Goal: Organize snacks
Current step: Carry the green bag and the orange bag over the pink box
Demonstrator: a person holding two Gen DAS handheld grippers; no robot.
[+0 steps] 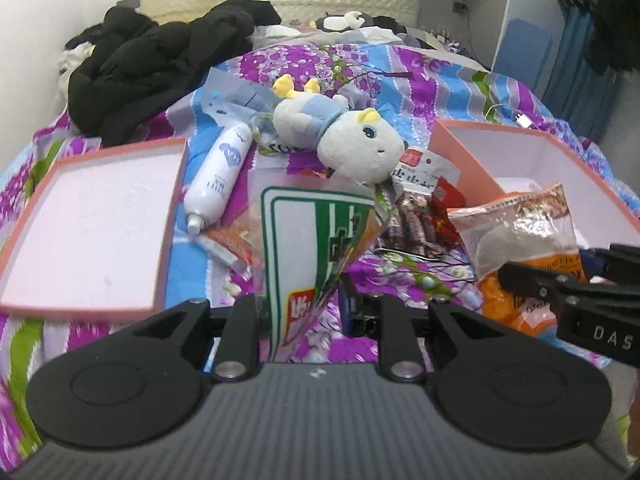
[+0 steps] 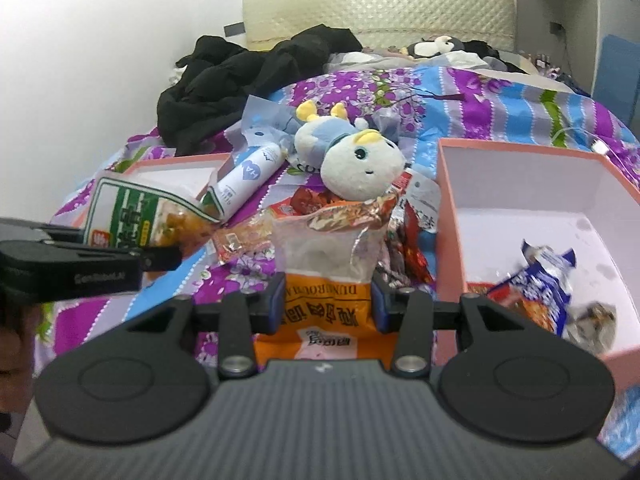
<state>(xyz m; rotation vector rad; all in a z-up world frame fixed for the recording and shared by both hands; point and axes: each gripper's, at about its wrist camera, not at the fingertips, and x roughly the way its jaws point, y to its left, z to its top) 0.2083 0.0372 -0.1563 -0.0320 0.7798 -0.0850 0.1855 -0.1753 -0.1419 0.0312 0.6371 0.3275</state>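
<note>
Plush toy (image 2: 356, 160) beside pink box (image 2: 448, 208)

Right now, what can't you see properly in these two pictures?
- Green packet, left view: its bottom is hidden between the left hand-held gripper fingers.
- Orange packet, right view: its lower end is covered by the right hand-held gripper.
- Snacks in the box, right view: blurred and cut off by the box's near wall.
- Packets under the plush toy, left view: mostly hidden, print too small to read.
</note>
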